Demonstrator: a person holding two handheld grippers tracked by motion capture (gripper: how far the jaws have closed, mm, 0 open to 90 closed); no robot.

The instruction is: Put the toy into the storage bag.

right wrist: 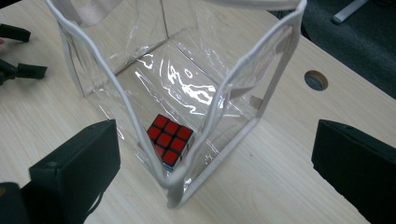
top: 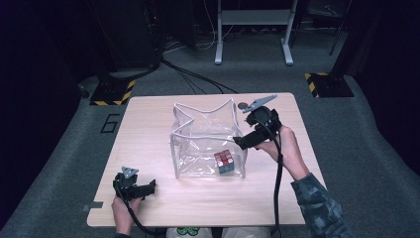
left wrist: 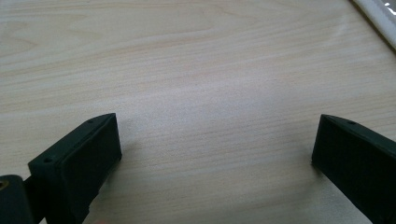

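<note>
Right claw (top: 241,143) hangs wide open and empty at the clear bag (right wrist: 187,93) rim, cube (right wrist: 170,140) on the bag floor near corner; left claw (top: 148,187) open, idle on bench (top: 148,114); best dip straight in, avoiding the white trim.

A single digit, "6" (top: 110,123), is marked in black on the grey floor just left of the surface; nothing else is readable.
</note>
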